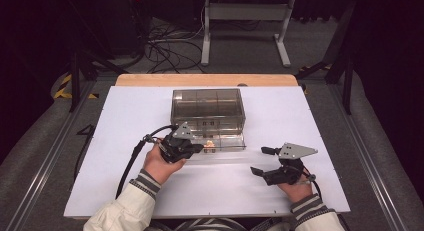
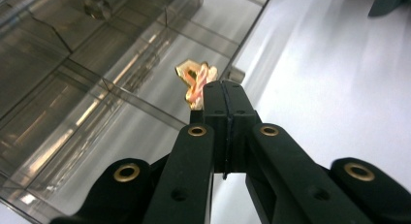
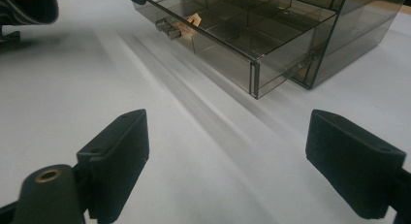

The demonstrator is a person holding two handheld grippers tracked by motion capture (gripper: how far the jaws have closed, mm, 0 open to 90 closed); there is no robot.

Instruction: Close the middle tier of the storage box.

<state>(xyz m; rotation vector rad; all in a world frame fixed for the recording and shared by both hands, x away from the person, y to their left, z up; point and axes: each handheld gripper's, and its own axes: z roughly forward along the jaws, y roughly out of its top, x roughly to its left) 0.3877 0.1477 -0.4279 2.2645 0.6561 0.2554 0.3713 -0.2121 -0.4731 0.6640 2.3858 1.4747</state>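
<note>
A smoky see-through drawer box [image 1: 207,108] stands near the middle of the white counter [image 1: 125,186], toward its far side. Its bottom drawer [image 1: 227,142] is pulled out toward the person, and thin walls split it into several compartments. A small knob [image 3: 165,26] sticks out from the drawer's front wall.

The left gripper [image 2: 224,95] sits at the drawer's left front corner, held in the person's left hand [image 1: 159,163]. Its jaws are pressed together on a small orange and pink object [image 2: 195,81], which hangs over a front compartment just inside the drawer's front wall. From the gripper's own view the object is pinched at the very tips, and most of it sticks out beyond them. I cannot tell what the object is, nor whether it touches the drawer floor. In the right gripper view the same object [image 3: 192,21] shows just behind the knob.

The right gripper [image 1: 264,161] rests to the right of the drawer, well apart from it, over bare counter. Its jaws stand wide apart with nothing between them. The person's right hand [image 1: 296,190] holds it from the near side.

A black cable [image 1: 131,161] trails from the left gripper back along the counter toward the person. A strip of bare wood [image 1: 205,80] runs along the far edge of the counter. Beyond it, on the floor, lie a tangle of dark cables [image 1: 165,48] and the white legs of a frame [image 1: 245,28]. The drawer's front wall and knob stand between the right gripper and the held object.
</note>
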